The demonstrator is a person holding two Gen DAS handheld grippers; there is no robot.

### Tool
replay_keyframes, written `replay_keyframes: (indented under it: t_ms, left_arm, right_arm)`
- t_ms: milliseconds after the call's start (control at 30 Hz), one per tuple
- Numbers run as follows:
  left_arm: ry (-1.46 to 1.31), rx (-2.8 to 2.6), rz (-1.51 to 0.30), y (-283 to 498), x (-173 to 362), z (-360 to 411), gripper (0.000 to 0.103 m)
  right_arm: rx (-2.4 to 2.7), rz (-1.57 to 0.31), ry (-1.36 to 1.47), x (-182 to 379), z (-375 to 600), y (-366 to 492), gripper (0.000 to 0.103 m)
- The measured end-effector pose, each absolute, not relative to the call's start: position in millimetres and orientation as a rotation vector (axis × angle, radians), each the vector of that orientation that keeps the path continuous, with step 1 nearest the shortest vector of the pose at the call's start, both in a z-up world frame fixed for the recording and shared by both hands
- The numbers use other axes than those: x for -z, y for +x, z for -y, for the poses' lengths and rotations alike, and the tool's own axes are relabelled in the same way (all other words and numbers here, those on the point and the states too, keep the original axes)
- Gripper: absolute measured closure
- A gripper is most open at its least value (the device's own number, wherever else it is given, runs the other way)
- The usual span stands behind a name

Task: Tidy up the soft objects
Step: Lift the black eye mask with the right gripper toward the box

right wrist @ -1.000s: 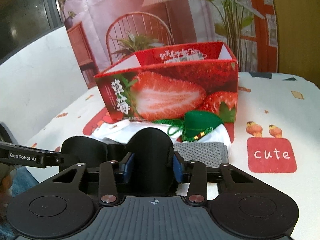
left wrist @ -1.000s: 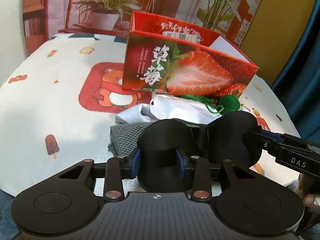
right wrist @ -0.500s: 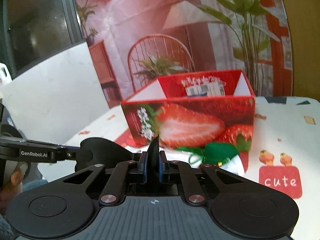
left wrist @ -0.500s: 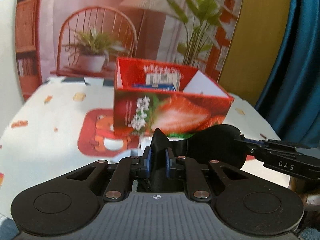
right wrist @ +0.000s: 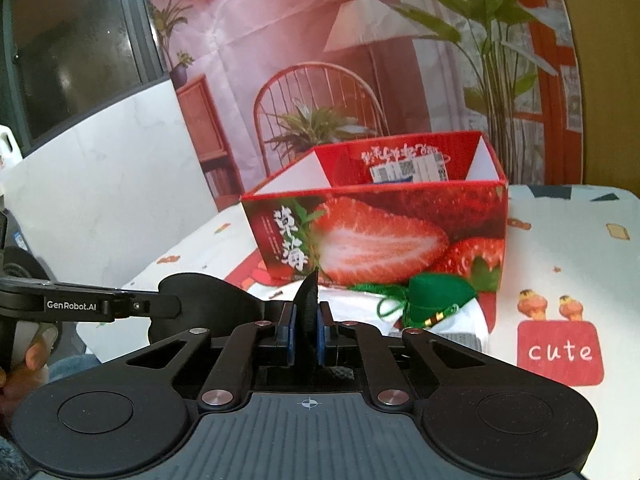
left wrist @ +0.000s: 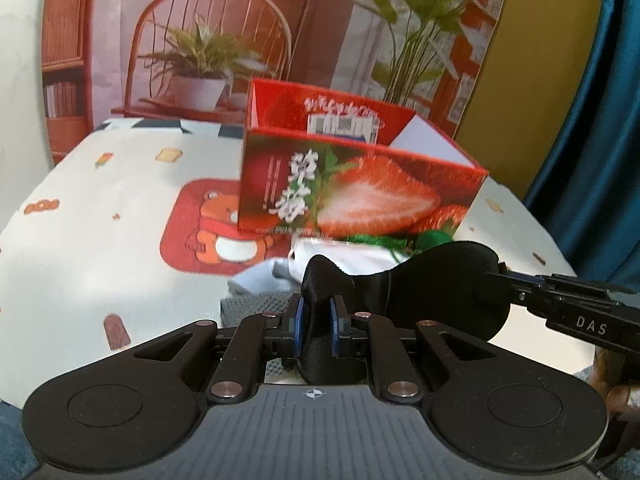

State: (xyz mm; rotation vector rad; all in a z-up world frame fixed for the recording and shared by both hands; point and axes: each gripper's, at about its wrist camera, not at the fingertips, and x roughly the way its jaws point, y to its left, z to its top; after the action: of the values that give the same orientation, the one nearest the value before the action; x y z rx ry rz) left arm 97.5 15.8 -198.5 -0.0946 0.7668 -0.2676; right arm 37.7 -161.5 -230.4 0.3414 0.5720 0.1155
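Note:
A black sleep mask (left wrist: 440, 284) hangs stretched between my two grippers, just above the table. The left gripper (left wrist: 316, 318) is shut on one lobe, which bulges up between its blue pads. In the right wrist view the right gripper (right wrist: 306, 322) is shut on the other lobe (right wrist: 308, 292), pinched thin. The right gripper's fingers (left wrist: 532, 286) reach in from the right. Beyond the mask lie a green felt hat (right wrist: 436, 296), a white cloth (left wrist: 348, 256) and a grey knit cloth (left wrist: 256, 306). An open red strawberry box (right wrist: 380, 236) stands behind them.
The round table (left wrist: 100, 240) has a white cloth with cartoon prints, and its edge curves near on both sides. A blue curtain (left wrist: 600, 140) hangs at the right. A white panel (right wrist: 100, 184) stands at the left. A person's hand (right wrist: 28, 360) holds the left gripper's handle.
Both grippers went from wide around the mask's lobes to pinched on them. The mask rose off the cloth pile, and more of the backdrop shows above the box.

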Motion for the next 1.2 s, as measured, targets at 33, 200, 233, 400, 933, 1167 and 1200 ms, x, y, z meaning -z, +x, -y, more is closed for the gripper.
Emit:
replay_keyframes:
  t_ms: [33,200,233,400,933,1167,1200]
  left_arm:
    - [-0.087,0.262,-0.772,98,201,-15,0.089]
    - [-0.102,0.228,-0.814,102,212,-22,0.089]
    - [-0.109,0.226,-0.815,101,212,-23,0.089]
    - [-0.091,0.236,-0.789,99,206,-20,0.090]
    - [0.021,0.266,-0.435,152,98,5,0.090]
    - [-0.030,0.241,-0.491,234,97,31,0.090]
    - [-0.057,0.256,-0.534,246,102,30,0.090]
  right_arm:
    - [-0.116,-0.579,0.343,232,161,38,0.094]
    - [-0.099,-0.595,0.362,242,163,39,0.094]
    - [-0.096,-0.597,0.367,243,164,38,0.094]
    - [-0.096,-0.597,0.367,243,165,38,0.094]
    - [-0.104,-0.364,0.235,156,197,94,0.094]
    - [-0.059,-0.339,0.131,133,216,166,0.094]
    - [-0.049,-0.355,0.132,135,220,178,0.094]
